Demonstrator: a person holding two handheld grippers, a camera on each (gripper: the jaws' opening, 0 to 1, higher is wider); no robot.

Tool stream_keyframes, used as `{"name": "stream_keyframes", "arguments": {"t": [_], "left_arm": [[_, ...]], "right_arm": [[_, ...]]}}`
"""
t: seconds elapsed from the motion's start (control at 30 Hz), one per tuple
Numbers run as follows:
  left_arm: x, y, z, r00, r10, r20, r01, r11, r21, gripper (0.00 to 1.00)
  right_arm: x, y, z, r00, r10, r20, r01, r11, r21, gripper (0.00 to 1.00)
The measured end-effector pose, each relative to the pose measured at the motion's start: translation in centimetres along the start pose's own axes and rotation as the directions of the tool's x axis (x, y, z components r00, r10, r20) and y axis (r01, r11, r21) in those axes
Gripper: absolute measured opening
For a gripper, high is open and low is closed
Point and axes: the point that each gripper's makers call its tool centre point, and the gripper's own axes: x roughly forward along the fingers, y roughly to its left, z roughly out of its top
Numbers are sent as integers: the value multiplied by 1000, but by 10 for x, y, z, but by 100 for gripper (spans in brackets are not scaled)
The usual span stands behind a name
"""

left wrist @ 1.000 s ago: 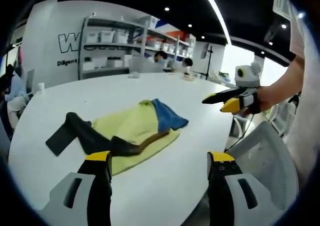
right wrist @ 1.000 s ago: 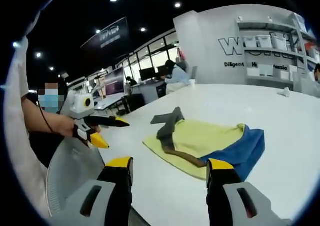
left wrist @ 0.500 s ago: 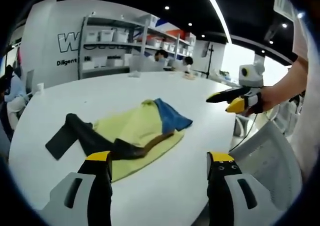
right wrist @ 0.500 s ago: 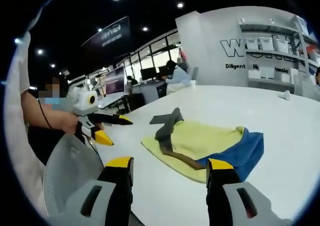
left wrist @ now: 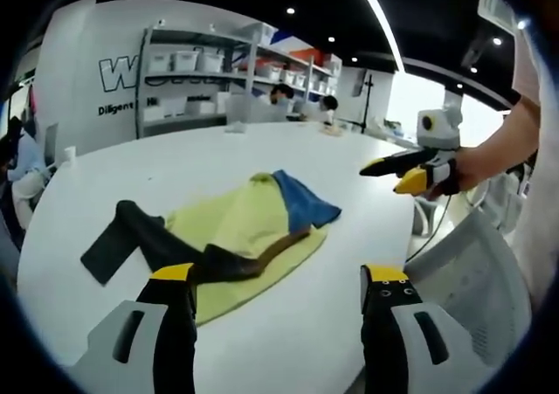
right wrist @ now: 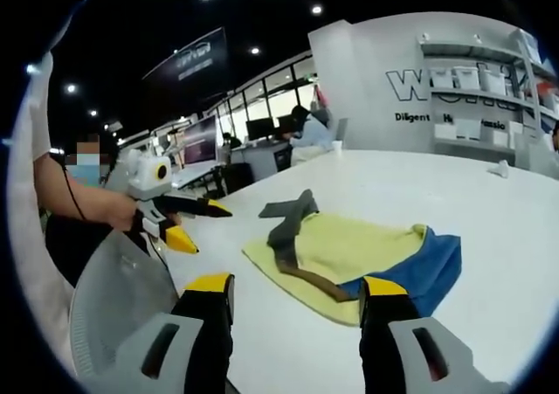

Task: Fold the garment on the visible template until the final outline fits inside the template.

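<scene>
1. Little changed over the last second: garment (left wrist: 249, 228) lying in the same spot on the counter (left wrist: 218, 154), both views drifted only slightly, both grippers still held off the cloth.
2. Left gripper (left wrist: 278, 280), in the left gripper view: jaws wide apart, yellow-tipped, holding nothing, hovering at the near counter edge short of the garment.
3. Right gripper (right wrist: 297, 291), in the right gripper view: jaws likewise spread wide, empty, above the near counter edge and apart from the cloth.
4. Garment, left gripper view: loosely bunched, yellow body in the middle, blue section (left wrist: 301, 200) at the far right end, dark sleeve (left wrist: 131, 237) trailing off to the left onto bare counter, brown band along the near side.
5. Same garment in the right gripper view (right wrist: 349, 250): blue part at right, dark sleeve pointing away toward the far left.
6. Template outline not discernible under or around the cloth (white counter, nothing marked that can be made out).
7. Other gripper entering each view, held in a hand: from the right in the left gripper view (left wrist: 403, 171), from the left in the right gripper view (right wrist: 179, 224); jaws parted, both off the counter beside a grey chair back (left wrist: 472, 263).
8. Background: shelving (left wrist: 205, 71) with white bins, seated people at far desks.
</scene>
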Motion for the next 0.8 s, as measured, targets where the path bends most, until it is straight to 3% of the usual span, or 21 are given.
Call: {"name": "stream_keyframes", "arguments": {"t": [0.8], "left_arm": [[8, 7, -4, 999, -2, -44, 3, 1000, 27, 70]], "right_arm": [[1, -11, 2, 1000, -9, 20, 9, 1000, -6, 56]]}}
